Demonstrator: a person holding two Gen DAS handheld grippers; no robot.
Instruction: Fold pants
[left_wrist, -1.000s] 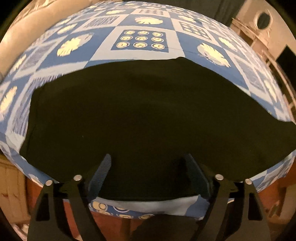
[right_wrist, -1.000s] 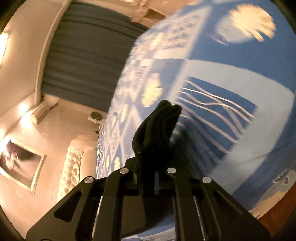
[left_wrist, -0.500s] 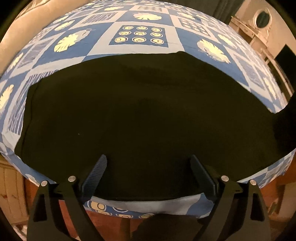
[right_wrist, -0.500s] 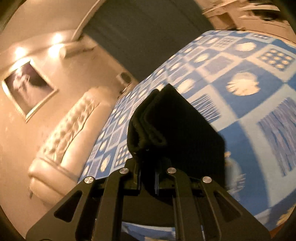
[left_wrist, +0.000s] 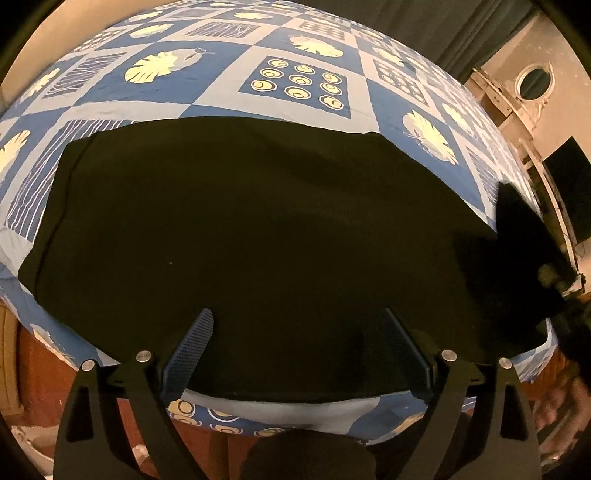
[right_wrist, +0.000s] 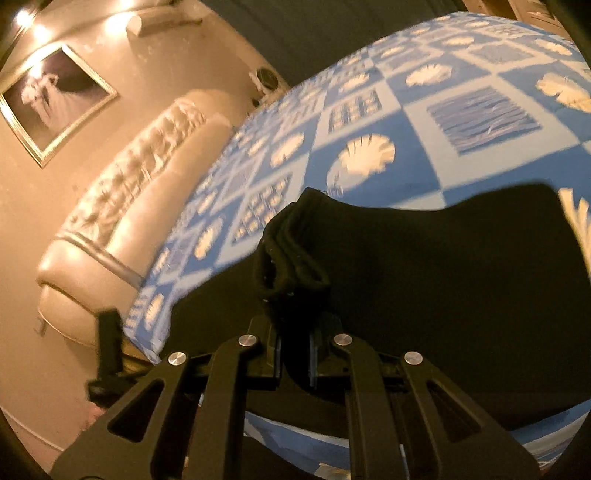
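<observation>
Patterned bedspread (left_wrist: 303, 79), black pants (left_wrist: 258, 229) lengthwise left-right

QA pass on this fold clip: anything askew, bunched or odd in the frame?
Nothing damaged or spilled. The black pants lie flat on the patterned bedspread except at the right end, which is lifted and bunched in the shut right gripper, as expected mid-fold. The left gripper is open over the near edge, gripping nothing.
</observation>
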